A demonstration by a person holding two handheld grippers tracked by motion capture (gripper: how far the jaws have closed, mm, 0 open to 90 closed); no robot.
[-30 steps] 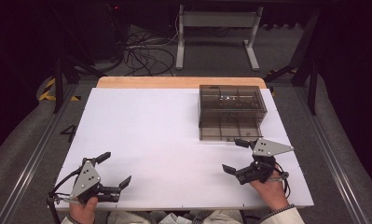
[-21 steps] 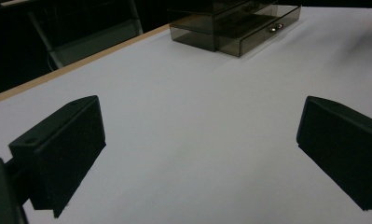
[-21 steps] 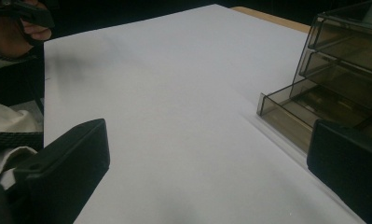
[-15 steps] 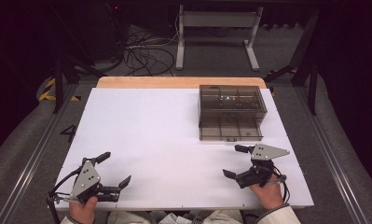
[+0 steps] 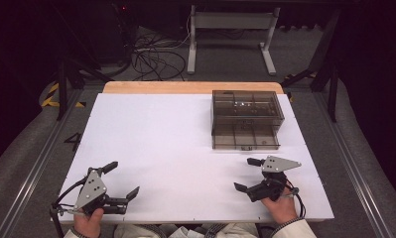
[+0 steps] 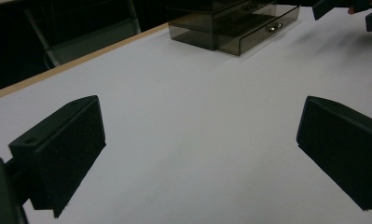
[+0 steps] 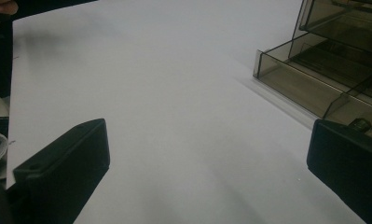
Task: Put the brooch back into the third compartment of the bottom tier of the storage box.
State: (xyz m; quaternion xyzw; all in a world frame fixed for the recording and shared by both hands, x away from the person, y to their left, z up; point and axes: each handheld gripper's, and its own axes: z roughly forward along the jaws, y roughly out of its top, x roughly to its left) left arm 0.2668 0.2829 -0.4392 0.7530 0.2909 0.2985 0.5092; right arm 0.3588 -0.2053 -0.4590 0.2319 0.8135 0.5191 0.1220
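Clearly the smoky drawer box (image 5: pixel 246 119) sits at upper right of the tabletop (image 5: pixel 175 148), straight ahead of my right gripper (image 5: pixel 249 174), nearer than my left gripper (image 5: pixel 122 179); both have fingers spread, empty.

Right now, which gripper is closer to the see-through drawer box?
Right. The right gripper sits just in front of the drawer box, jaws open near its pulled-out bottom drawer. The left gripper is far off at the table's opposite near corner.
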